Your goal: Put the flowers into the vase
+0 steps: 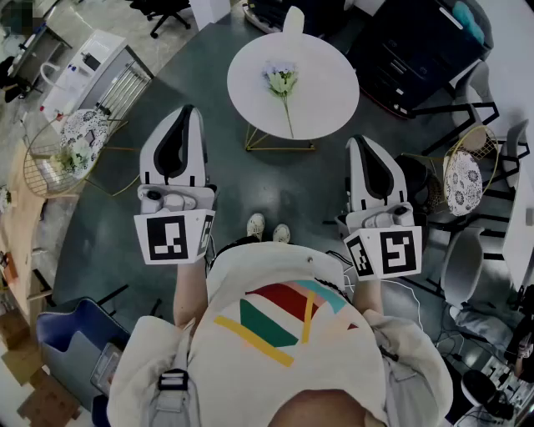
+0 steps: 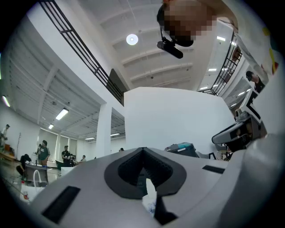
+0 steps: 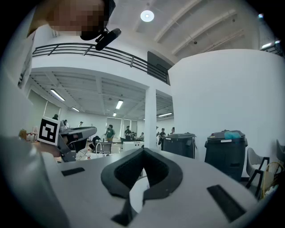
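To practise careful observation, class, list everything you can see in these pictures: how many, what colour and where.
table: one, white, round, top centre of the head view
flower: one, pale bloom on a green stem, lying on the table
vase: one, white, at the table's far edge
wire chairs: two, gold frames with patterned cushions, one at each side of the table
bins: two, dark, at the right of the right gripper view
shoes: two, pale, on the near side of the table
left gripper: one, white, shut, empty
right gripper: one, white, shut, empty
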